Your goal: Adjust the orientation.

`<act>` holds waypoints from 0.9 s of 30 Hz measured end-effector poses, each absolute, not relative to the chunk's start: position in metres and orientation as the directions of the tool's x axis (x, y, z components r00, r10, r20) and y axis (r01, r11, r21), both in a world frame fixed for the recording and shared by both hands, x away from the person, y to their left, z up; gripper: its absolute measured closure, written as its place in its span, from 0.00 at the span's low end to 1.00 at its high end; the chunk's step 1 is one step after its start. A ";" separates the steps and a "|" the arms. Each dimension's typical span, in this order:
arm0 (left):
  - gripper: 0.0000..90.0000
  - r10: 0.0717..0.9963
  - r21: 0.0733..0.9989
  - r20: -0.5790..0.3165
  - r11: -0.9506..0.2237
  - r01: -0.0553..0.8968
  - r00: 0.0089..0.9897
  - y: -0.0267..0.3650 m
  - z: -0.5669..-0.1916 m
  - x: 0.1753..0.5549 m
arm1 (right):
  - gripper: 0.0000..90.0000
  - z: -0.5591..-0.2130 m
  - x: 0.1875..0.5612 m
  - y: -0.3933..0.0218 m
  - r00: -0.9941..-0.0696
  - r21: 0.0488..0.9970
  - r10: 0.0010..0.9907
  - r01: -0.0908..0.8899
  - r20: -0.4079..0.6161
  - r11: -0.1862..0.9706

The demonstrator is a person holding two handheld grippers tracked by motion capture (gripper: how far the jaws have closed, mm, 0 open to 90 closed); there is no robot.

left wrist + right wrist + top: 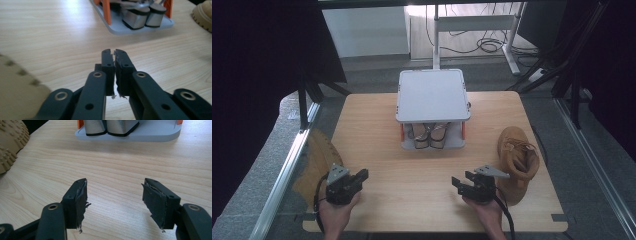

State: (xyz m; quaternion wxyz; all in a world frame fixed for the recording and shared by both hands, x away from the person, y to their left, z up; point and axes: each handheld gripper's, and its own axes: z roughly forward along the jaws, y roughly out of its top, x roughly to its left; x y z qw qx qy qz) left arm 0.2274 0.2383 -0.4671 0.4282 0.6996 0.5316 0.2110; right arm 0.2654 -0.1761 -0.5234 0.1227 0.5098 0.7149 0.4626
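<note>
Two tan suede lace-up boots concern us. One (517, 162) lies on its side right of the grey two-tier shoe rack (432, 96), just beside our right gripper (460, 183), whose jaws stand wide and hold nothing, we judge ready to take it. The other boot (314, 165) lies off the wooden table (377, 150), left of the rack, beside our left gripper (362, 174), jaws closed, nothing between them.

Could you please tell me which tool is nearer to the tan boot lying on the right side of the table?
Right. The right tool sits just beside the tan boot, jaws open and empty. The left tool, jaws shut, is across the table from it.
</note>
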 end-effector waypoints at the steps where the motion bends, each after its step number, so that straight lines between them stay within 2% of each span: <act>1: 0.97 0.926 0.826 -0.163 -0.061 0.560 0.341 0.242 -0.465 0.226 | 0.41 -0.524 0.266 -0.175 -0.450 0.786 0.842 0.616 0.297 0.053; 11: 0.99 0.941 0.843 -0.205 0.030 0.536 0.270 0.282 -0.454 0.213 | 0.41 -0.526 0.265 -0.170 -0.458 0.783 0.836 0.620 0.301 0.058; 27: 1.00 0.950 0.851 -0.272 0.162 0.499 0.155 0.336 -0.459 0.190 | 0.41 -0.527 0.265 -0.171 -0.456 0.777 0.837 0.627 0.304 0.059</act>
